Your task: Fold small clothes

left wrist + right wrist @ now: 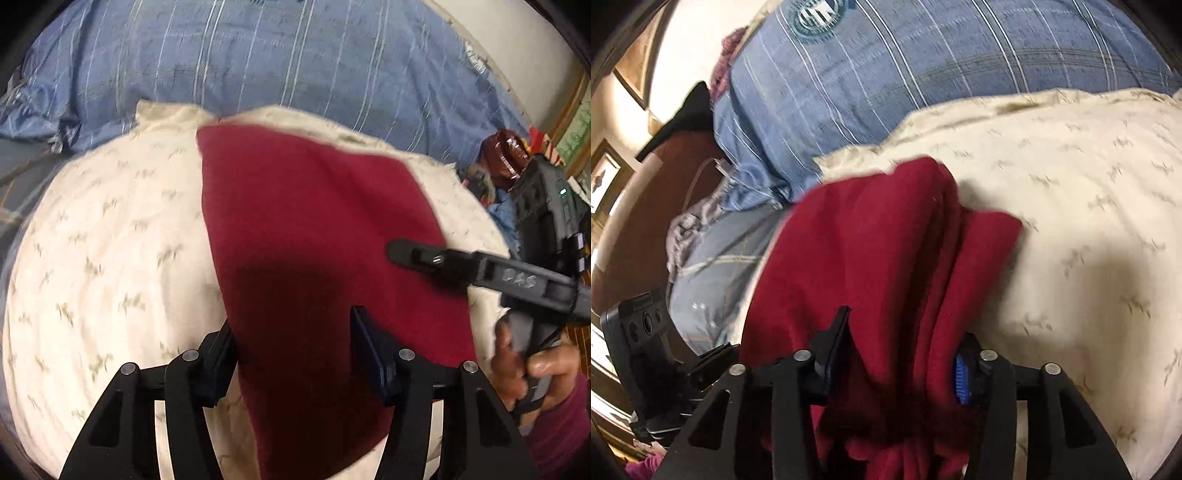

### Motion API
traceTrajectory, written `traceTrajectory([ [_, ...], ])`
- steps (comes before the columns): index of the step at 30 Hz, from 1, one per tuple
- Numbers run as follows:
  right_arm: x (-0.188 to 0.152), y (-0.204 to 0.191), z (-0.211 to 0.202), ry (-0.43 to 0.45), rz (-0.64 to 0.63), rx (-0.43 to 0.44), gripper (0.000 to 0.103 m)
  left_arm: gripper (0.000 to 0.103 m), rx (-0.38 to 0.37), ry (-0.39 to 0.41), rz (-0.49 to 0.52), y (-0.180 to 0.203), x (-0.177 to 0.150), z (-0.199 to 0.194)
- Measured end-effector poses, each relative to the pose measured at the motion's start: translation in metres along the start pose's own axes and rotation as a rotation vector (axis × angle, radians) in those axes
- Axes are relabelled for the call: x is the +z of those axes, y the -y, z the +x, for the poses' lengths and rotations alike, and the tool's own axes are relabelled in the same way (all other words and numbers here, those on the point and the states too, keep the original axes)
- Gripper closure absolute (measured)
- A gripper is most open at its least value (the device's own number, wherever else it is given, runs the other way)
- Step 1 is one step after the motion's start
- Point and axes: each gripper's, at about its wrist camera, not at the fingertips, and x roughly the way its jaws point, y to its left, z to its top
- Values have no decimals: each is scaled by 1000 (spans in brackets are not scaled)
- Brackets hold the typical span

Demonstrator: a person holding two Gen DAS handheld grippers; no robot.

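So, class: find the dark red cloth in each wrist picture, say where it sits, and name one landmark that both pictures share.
Left wrist view: the dark red cloth lies as a broad band down the middle, running from the upper centre to the bottom edge between the left claw fingers.
Right wrist view: the same cloth is bunched at centre and lower centre, between the right claw fingers.
Shared landmark: the cream patterned cover under it.

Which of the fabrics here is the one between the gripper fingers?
The dark red cloth; the cream patterned pillow lies beneath it, the blue striped pillow behind.
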Motion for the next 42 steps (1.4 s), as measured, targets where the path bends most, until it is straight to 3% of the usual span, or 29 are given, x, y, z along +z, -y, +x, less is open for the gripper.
traceTrajectory([
  [6, -8, -7, -34, 55, -32, -74, 47, 38, 32, 20, -9, 0, -10, -7],
  [10, -15, -31, -60, 124, -93, -30, 47, 35, 112, 61, 43, 18, -20, -22],
  [15, -23, -66, -56, 123, -203, -9, 50, 35, 199, 102, 74, 31, -31, -42],
  [17, -27, -71, -43, 102, -250, -63, 51, 35, 216, 111, 64, 31, -35, -49],
  [19, -30, -68, -27, 71, -275, -140, 58, 35, 217, 106, 45, 28, -38, -53],
  [22, -36, -60, -9, 60, -340, -282, 60, 35, 244, 120, 38, 28, -40, -59],
  [24, -40, -60, -5, 63, -368, -331, 59, 35, 285, 133, 52, 32, -41, -64],
  [32, -42, -72, -39, 127, -313, -276, 56, 35, 300, 186, 47, 43, -44, -80],
  [37, -40, -84, -62, 200, -305, -282, 38, 35, 316, 228, 55, 54, -46, -94],
  [42, -37, -87, -73, 240, -291, -289, 26, 35, 311, 247, 55, 58, -48, -106],
])
